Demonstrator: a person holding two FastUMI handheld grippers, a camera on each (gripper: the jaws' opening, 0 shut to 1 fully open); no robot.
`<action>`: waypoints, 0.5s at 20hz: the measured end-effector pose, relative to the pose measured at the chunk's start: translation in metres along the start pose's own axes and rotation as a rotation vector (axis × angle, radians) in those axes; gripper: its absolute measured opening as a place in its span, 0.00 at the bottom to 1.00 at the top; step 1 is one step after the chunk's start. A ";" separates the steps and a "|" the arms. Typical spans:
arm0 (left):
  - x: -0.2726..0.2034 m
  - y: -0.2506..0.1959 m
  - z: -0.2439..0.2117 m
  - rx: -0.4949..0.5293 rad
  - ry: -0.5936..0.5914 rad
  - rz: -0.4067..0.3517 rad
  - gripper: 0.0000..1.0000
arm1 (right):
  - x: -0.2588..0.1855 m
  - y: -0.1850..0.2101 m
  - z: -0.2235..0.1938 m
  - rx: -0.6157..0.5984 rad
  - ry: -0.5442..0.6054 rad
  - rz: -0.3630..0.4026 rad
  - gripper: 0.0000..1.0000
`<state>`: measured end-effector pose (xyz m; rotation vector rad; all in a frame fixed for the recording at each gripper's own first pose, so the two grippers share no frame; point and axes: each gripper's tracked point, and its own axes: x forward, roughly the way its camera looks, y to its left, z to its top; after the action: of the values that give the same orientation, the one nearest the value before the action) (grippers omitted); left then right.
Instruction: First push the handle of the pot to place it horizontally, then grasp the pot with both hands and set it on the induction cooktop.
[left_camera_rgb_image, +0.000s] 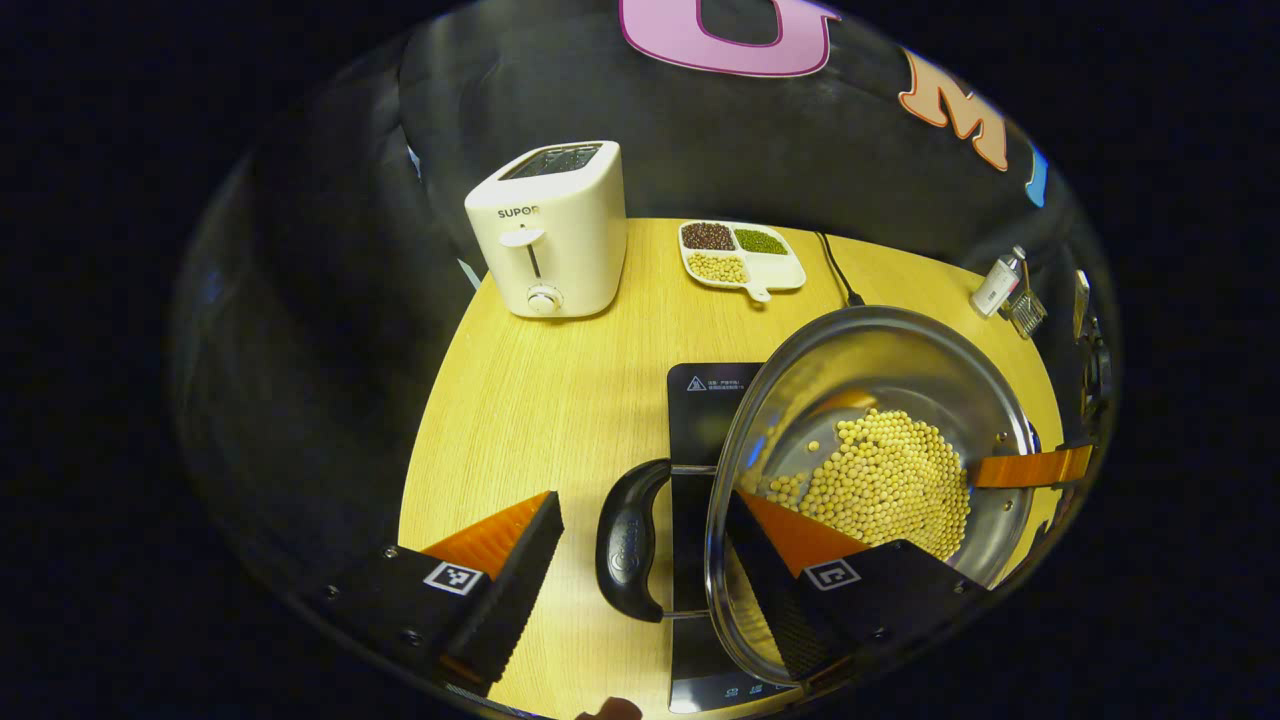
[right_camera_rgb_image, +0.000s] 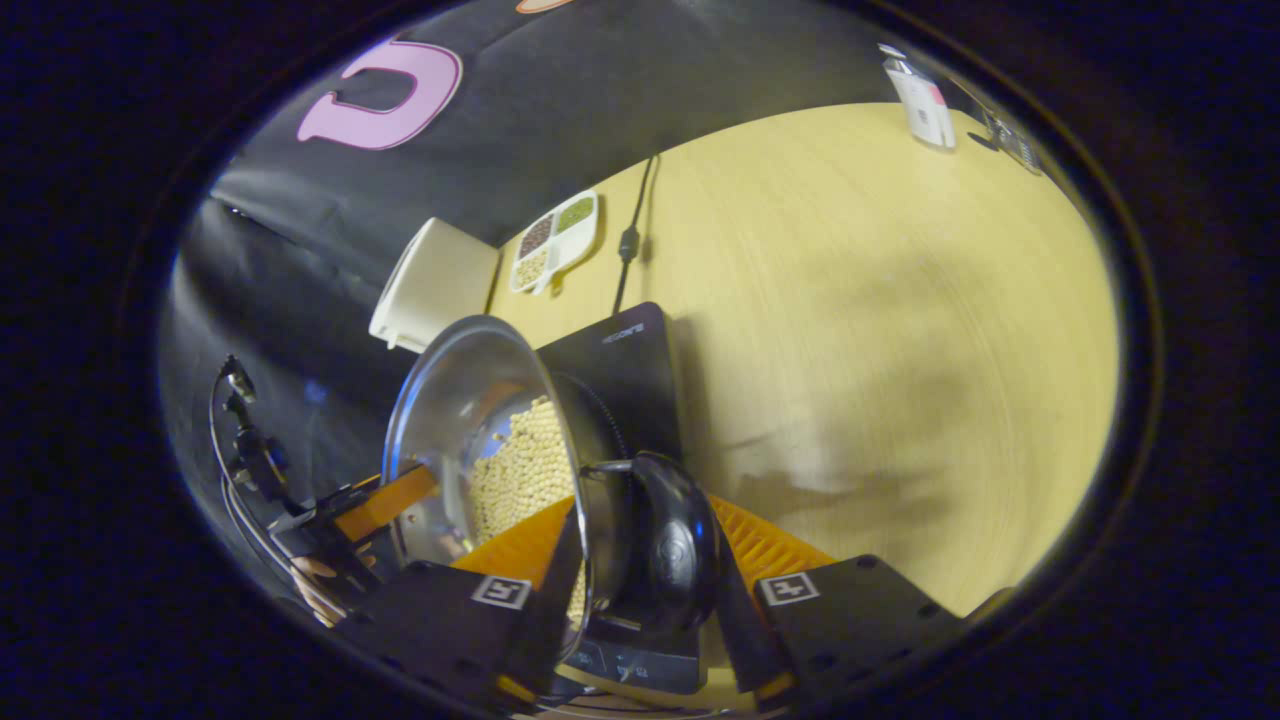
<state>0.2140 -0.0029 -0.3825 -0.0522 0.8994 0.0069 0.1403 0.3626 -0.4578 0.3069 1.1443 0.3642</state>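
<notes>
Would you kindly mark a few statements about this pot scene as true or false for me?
1. The pot holds yellow beans. True.
2. The toaster stands on the cooktop. False: it stands on the table, farther back.
3. A lid covers the pot. False: the pot is open.
4. The tray holds three kinds of beans. True.
5. A black handle lies between the fingers of the left tongs. True.
</notes>
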 end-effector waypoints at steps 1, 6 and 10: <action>-0.004 -0.001 0.001 -0.005 -0.012 -0.001 1.00 | -0.005 -0.007 0.008 -0.011 -0.045 -0.021 0.81; -0.038 -0.005 0.009 0.039 -0.067 0.016 0.99 | -0.069 -0.029 0.038 -0.064 -0.240 -0.090 1.00; -0.075 -0.032 0.025 0.099 -0.135 0.004 0.99 | -0.131 -0.048 0.053 -0.084 -0.367 -0.138 1.00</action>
<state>0.1873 -0.0327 -0.3069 0.0422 0.7637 -0.0301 0.1473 0.2604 -0.3496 0.2086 0.7823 0.2223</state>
